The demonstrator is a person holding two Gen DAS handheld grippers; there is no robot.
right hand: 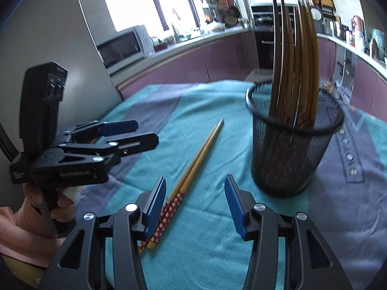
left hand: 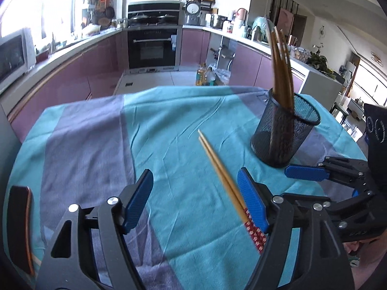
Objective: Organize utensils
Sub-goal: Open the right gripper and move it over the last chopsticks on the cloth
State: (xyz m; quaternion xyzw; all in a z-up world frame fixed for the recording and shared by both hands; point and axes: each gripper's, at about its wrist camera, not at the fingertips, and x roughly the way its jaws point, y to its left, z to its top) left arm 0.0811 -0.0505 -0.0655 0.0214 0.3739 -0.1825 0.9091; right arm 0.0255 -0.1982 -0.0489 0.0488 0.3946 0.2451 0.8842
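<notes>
A pair of bamboo chopsticks (left hand: pixel 222 176) with red flowered ends lies on the teal and grey cloth (left hand: pixel 169 120). A black mesh cup (left hand: pixel 285 133) stands to their right with several dark chopsticks (left hand: pixel 280 67) upright in it. My left gripper (left hand: pixel 196 198) is open low over the cloth, and the pair runs just beside its right finger, not pinched. In the right wrist view my right gripper (right hand: pixel 196 207) is open too. The pair (right hand: pixel 196 162) has its flowered ends by that gripper's left finger, and the cup (right hand: pixel 290 152) is at the right.
The left gripper (right hand: pixel 147 133), held by a hand in a pink sleeve (right hand: pixel 21 229), hangs left of the pair. A dark flat object (left hand: pixel 20 227) lies at the cloth's left edge. Purple kitchen cabinets (left hand: pixel 72 77) and an oven (left hand: pixel 152 46) stand beyond the table.
</notes>
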